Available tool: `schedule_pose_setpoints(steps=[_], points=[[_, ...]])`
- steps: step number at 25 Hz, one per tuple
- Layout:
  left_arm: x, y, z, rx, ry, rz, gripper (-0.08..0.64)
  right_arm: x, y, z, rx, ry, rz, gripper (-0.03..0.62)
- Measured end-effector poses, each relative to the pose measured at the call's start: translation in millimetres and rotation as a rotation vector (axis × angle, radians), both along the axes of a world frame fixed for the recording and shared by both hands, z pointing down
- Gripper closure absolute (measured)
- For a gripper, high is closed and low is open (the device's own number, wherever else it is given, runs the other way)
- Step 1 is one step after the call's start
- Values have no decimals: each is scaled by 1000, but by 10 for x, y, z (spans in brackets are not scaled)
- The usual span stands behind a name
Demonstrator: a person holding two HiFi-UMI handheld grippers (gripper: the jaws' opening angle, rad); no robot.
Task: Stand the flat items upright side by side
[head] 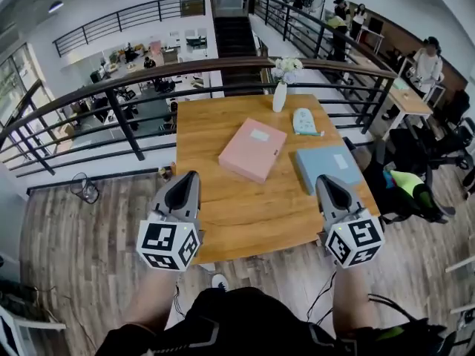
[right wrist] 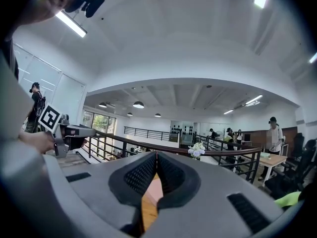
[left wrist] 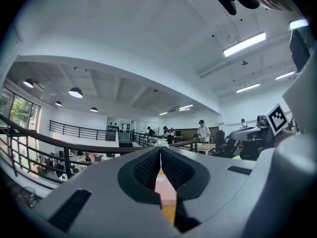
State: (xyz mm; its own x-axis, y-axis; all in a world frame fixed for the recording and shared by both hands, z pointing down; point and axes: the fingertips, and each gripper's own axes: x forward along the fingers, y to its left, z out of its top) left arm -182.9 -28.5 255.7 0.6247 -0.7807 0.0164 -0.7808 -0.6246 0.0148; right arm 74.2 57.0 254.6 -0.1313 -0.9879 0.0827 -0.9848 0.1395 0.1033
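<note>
A pink flat box (head: 253,149) lies flat near the middle of the wooden table (head: 245,221). To its right, near the table's right edge, lies a blue flat box (head: 328,167). My left gripper (head: 188,176) hovers at the table's near left side, shut and holding nothing. My right gripper (head: 326,180) hangs at the near right, just in front of the blue box, also shut and holding nothing. In the left gripper view the pink box (left wrist: 166,190) peeks through below the closed jaws. Both grippers point level toward the far side.
A white vase with flowers (head: 280,86) stands at the table's far edge, and a light teal object (head: 303,121) lies beside it. A black railing (head: 185,73) runs behind the table. Several people and desks are at the back right.
</note>
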Motion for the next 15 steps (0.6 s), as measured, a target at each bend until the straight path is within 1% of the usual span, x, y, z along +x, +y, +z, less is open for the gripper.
schedule_pose_setpoints(steps=[3, 7, 11, 15], points=[[-44, -253, 4, 7, -25, -4, 531, -27, -249, 6, -19, -11, 13, 575], [-113, -540, -17, 5, 10, 17, 531, -80, -536, 32, -35, -10, 25, 575], [-156, -845, 51, -8, 4, 31, 531, -129, -842, 37, -35, -5, 36, 575], [-179, -1094, 76, -10, 0, 40, 531, -192, -1110, 0, -27, 8, 20, 575]])
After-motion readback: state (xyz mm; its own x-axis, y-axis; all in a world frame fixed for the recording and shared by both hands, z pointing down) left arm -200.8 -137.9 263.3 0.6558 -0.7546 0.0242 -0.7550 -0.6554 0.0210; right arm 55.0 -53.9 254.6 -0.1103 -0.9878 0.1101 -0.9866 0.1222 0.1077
